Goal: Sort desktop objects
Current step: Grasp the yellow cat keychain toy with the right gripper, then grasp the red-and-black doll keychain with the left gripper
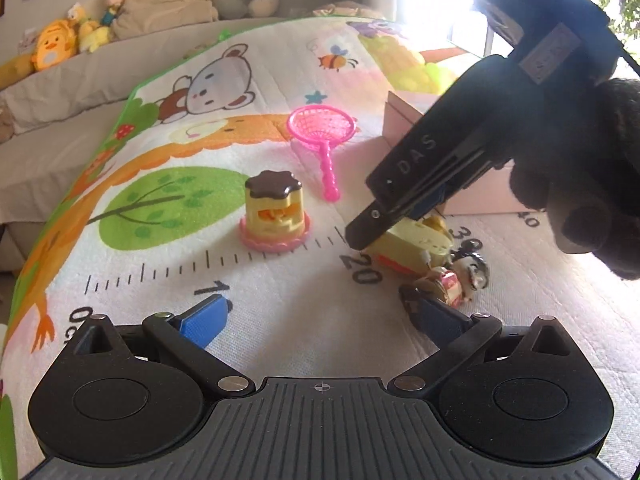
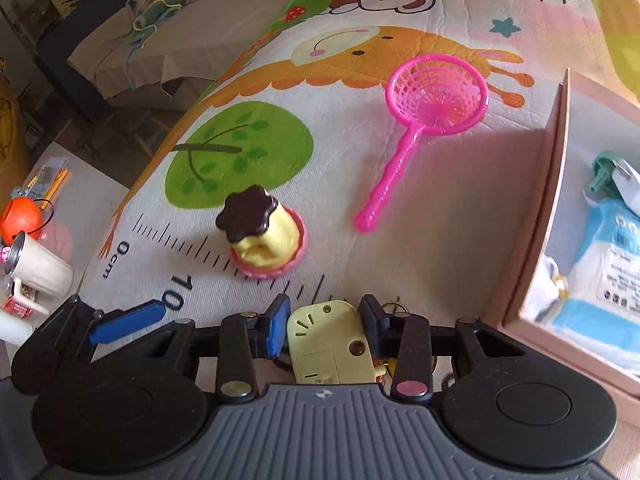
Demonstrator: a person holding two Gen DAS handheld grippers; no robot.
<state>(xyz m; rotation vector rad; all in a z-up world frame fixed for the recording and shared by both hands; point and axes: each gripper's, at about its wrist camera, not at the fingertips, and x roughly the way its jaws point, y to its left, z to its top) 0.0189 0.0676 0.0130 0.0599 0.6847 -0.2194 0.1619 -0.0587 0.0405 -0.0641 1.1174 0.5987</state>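
So the right gripper (image 2: 324, 330) has its blue-padded jaws closed in on a pale yellow plastic toy block (image 2: 328, 340) with little slots and a round hole in its face. It sits low on the cartoon-printed play mat (image 1: 280, 292), right by the ruler markings, and from the left wrist view it looks like it's barely off the mat, if at all. The left gripper (image 1: 320, 320) is spread wide with nothing between the fingers, just hovering over the mat.

What worries me: there's a small figure keychain with a metal ring (image 1: 460, 276) lying right against the yellow toy, maybe even attached to it, I can't tell. If it's hooked on, lifting would drag it along and it could swing or drop short of the box. The grip also looks like it's on the toy's smooth sides, so it could twist out.

The open pink cardboard box (image 2: 560, 184) is just to the right, and its wall is close enough to clip on the way in. Inside I can see a blue and white packet (image 2: 608, 264) and something teal and white (image 2: 612, 176) behind it.

Still out on the mat: a pink plastic scoop net (image 2: 432, 104) and a yellow pudding-shaped toy with a brown flower-shaped top (image 2: 260, 236), standing well apart from the box.
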